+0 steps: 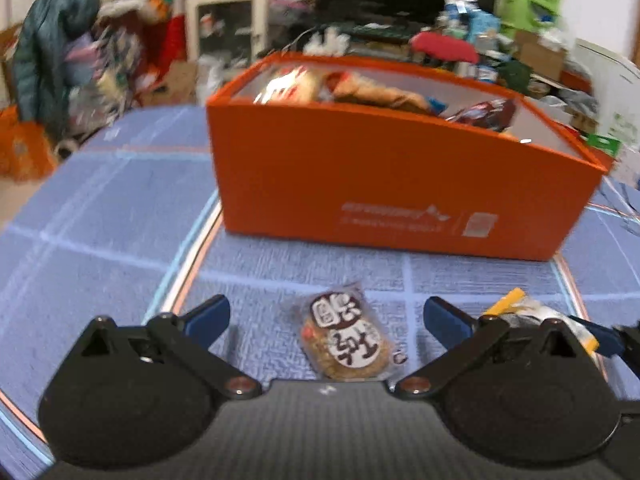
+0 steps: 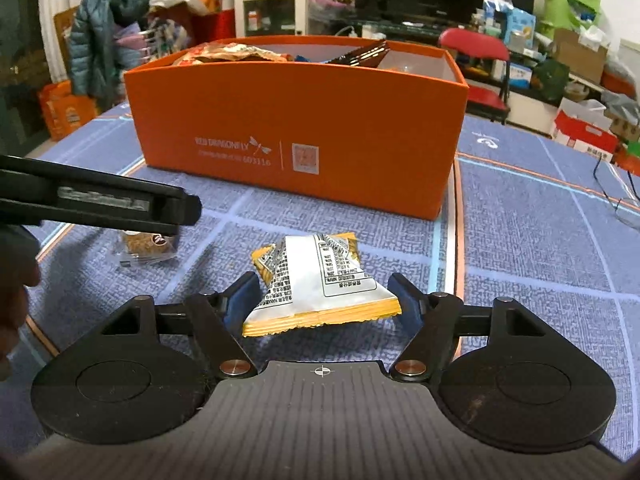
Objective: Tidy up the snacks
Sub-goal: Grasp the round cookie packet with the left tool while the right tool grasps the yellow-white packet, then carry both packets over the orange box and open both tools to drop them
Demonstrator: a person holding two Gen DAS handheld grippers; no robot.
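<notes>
A clear-wrapped round cookie (image 1: 346, 338) with a dark label lies on the blue checked cloth, between the spread fingers of my left gripper (image 1: 328, 318), which stands open just above it without touching. In the right wrist view the same cookie (image 2: 146, 246) shows under the left gripper's black body (image 2: 100, 200). A silver and yellow snack packet (image 2: 320, 280) lies between the blue pads of my right gripper (image 2: 324, 298). The jaws stand wide at its sides and the packet is not squeezed. Beyond both stands the orange box (image 2: 296, 112), holding several snack packs.
The blue cloth (image 2: 520, 240) covers the table around the box. A pair of glasses (image 2: 620, 204) lies at the table's right edge. Behind the table are a red chair (image 2: 476, 46), a hanging jacket (image 2: 108, 32) and cluttered shelves.
</notes>
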